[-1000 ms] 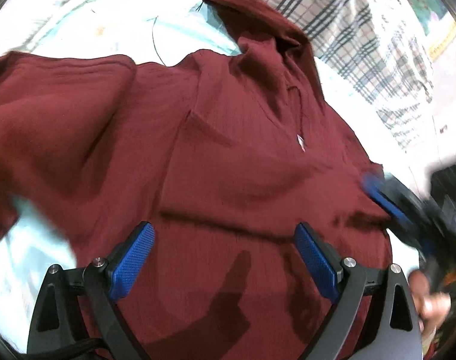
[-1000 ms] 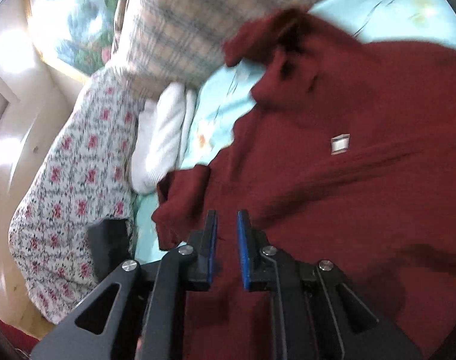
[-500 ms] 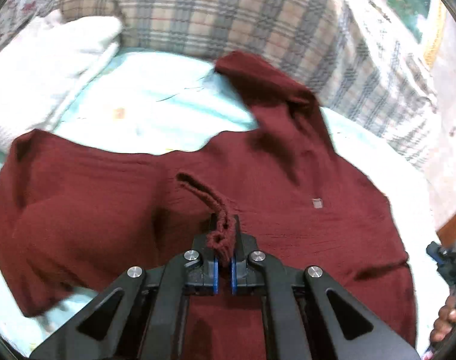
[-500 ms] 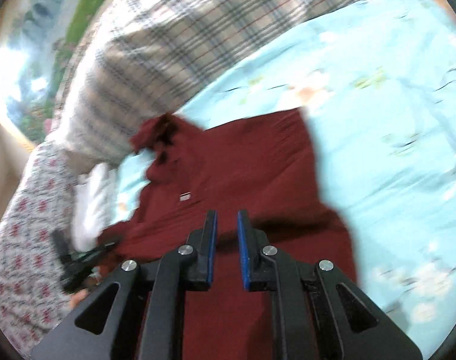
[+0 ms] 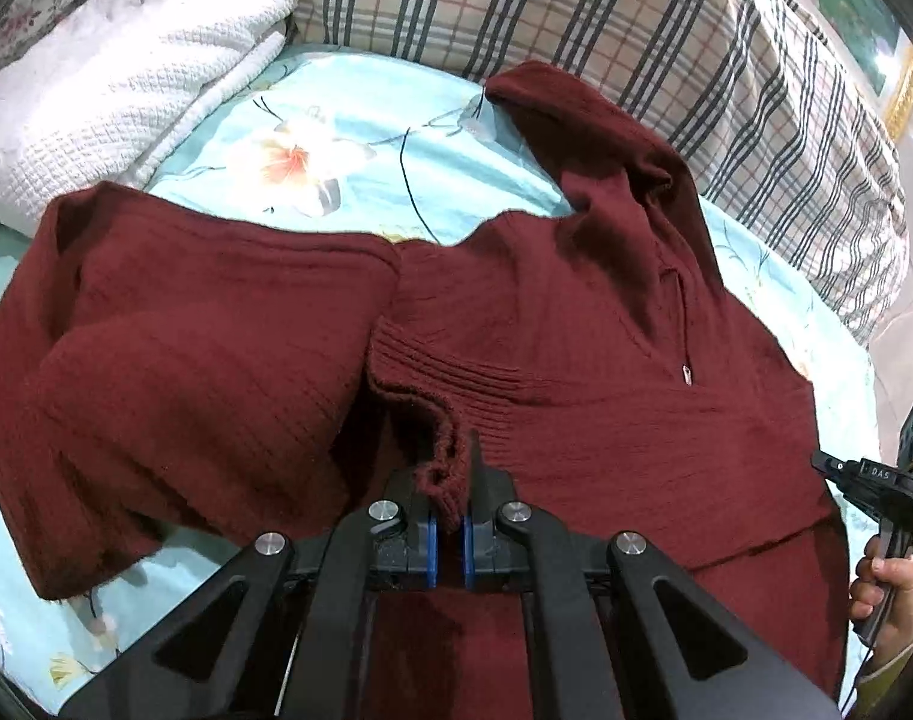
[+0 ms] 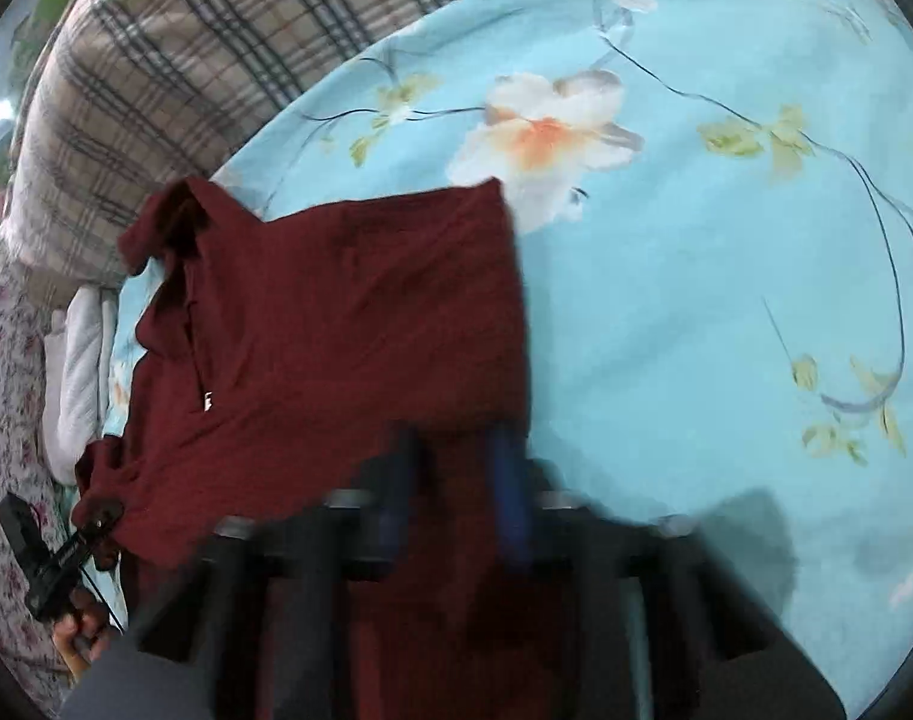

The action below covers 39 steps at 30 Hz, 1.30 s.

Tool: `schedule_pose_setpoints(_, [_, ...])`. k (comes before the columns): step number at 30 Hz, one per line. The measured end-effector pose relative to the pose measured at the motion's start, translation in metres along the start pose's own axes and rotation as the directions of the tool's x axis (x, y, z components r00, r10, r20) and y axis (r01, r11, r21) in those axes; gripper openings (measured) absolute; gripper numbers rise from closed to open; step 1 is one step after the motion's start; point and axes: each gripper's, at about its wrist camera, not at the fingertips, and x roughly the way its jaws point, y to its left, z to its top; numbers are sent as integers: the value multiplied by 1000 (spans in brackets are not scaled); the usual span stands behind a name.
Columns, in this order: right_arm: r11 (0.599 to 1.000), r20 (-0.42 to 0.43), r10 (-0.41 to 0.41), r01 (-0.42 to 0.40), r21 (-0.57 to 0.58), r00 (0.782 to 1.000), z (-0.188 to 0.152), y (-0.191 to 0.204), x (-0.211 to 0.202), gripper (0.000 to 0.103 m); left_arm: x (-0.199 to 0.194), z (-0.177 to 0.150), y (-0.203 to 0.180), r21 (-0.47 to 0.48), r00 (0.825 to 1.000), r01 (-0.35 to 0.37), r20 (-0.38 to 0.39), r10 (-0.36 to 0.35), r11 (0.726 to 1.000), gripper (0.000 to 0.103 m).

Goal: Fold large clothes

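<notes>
A dark red knit hooded sweater (image 5: 576, 360) lies on the light blue floral bedsheet (image 5: 360, 138). My left gripper (image 5: 448, 516) is shut on the ribbed cuff of its sleeve (image 5: 438, 468) and holds it over the sweater's front. In the right wrist view the sweater (image 6: 336, 330) lies with one side folded in, a straight edge at its right. My right gripper (image 6: 453, 480) is blurred, its jaws a little apart over the sweater's lower part, with nothing between them. The right gripper also shows at the edge of the left wrist view (image 5: 876, 480).
A plaid pillow (image 5: 636, 18) lies behind the hood. A white knit blanket (image 5: 96, 96) sits at the back left. A flowered cloth (image 6: 6, 420) hangs at the bed's left side. Open sheet (image 6: 726, 300) lies right of the sweater.
My left gripper shut on the sleeve cuff and carried it across the sweater's front. My right gripper, shut before, swung to the sweater's other side and now has its jaws apart.
</notes>
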Motion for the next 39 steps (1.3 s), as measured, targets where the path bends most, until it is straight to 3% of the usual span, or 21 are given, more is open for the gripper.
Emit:
schedule_pose_setpoints(3, [1000,33,-9,9,-12,999,1,4,-11,5,-1,1,2,-8,1000,-11,13,11,1000,4])
schedule_pose_setpoints(7, [998,13,-51,51,33,999,-6,-2,-7,9,16,-7,1,20,998,-48,-47,49,999,4])
schedule_pose_setpoints(9, [997,63,-66,64,37,996,-12,5,-23,10,13,-10,2,19,998,-40,-50,41,999,6])
schedule_pose_setpoints(12, [1000,104,11,-10,-8,995,-26,26,-41,14,4,-14,4,7,998,-27,-55,28,1000,8])
schedule_pose_setpoints(16, [994,2,91,-90,-57,996,-47,47,-23,24,-28,-24,11,1,999,-19,-32,19,1000,14])
schedule_pose_setpoints(19, [997,-82,43,-49,-66,996,-60,48,-1,27,-61,-31,29,-13,999,-48,8,48,999,33])
schedule_pose_setpoints(25, [989,-38,117,-120,-88,992,-74,72,-27,27,-94,-32,77,-24,985,-167,41,168,986,64])
schedule_pose_setpoints(26, [986,-41,133,-136,-98,990,-78,79,-30,28,-93,-30,80,-17,983,-179,31,180,984,75])
schedule_pose_setpoints(27, [982,-47,149,-154,-107,988,-83,86,-32,28,-90,-28,82,-9,985,-174,19,174,985,84])
schedule_pose_setpoints(28, [981,-53,157,-163,-110,986,-86,90,-32,28,-85,-26,80,20,988,-153,7,152,988,84])
schedule_pose_setpoints(29, [979,-64,165,-171,-111,984,-91,94,-32,28,-81,-25,78,40,986,-164,6,164,986,84])
schedule_pose_setpoints(32, [975,-95,191,-200,-96,977,-101,100,-27,28,-56,-21,77,126,952,-302,-5,305,945,84])
schedule_pose_setpoints(34, [974,-112,194,-205,-93,975,-104,103,-23,28,-42,-20,89,127,942,-329,-33,335,936,83])
schedule_pose_setpoints(36, [974,-120,194,-206,-96,974,-106,105,-21,28,-30,-20,105,116,928,-356,-73,365,927,57])
schedule_pose_setpoints(37, [974,-123,193,-205,-99,973,-107,106,-22,28,-32,-19,113,106,938,-335,-59,342,936,51])
schedule_pose_setpoints(39, [973,-124,195,-208,-100,973,-108,108,-23,28,-39,-18,120,92,943,-325,-44,330,941,11])
